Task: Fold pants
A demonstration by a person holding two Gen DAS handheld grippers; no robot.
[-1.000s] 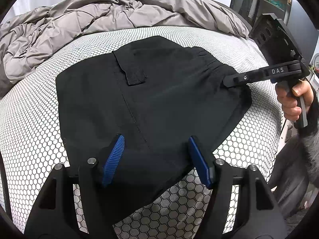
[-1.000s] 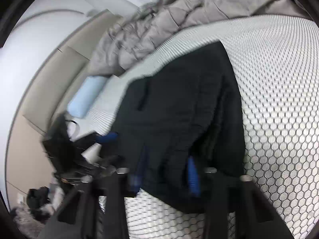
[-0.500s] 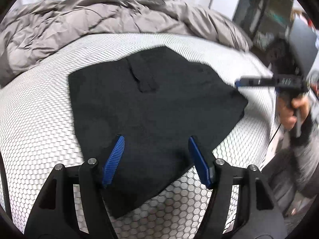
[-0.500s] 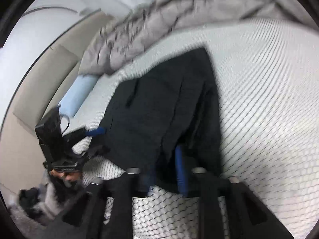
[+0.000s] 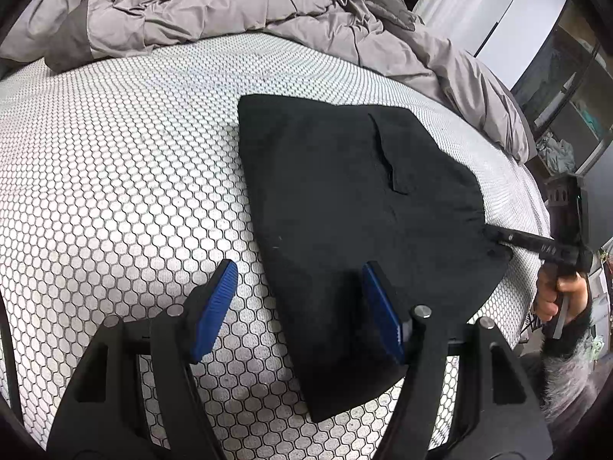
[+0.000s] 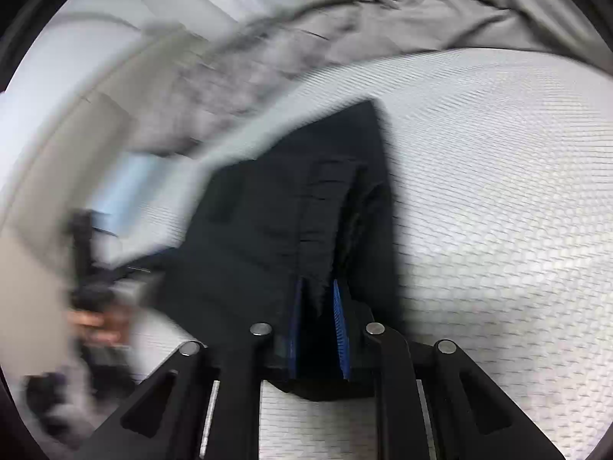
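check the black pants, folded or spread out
Folded: the black pants lie as one compact block on the mattress, stacked layers visible at the edge beside the right gripper.

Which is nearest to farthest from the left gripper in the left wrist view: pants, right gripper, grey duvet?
1. black pants: directly ahead of the left gripper, near edge between its open fingers.
2. right gripper: at the pants' right edge.
3. grey duvet: bunched along the bed's far side.

Honeycomb mattress — rumpled grey duvet
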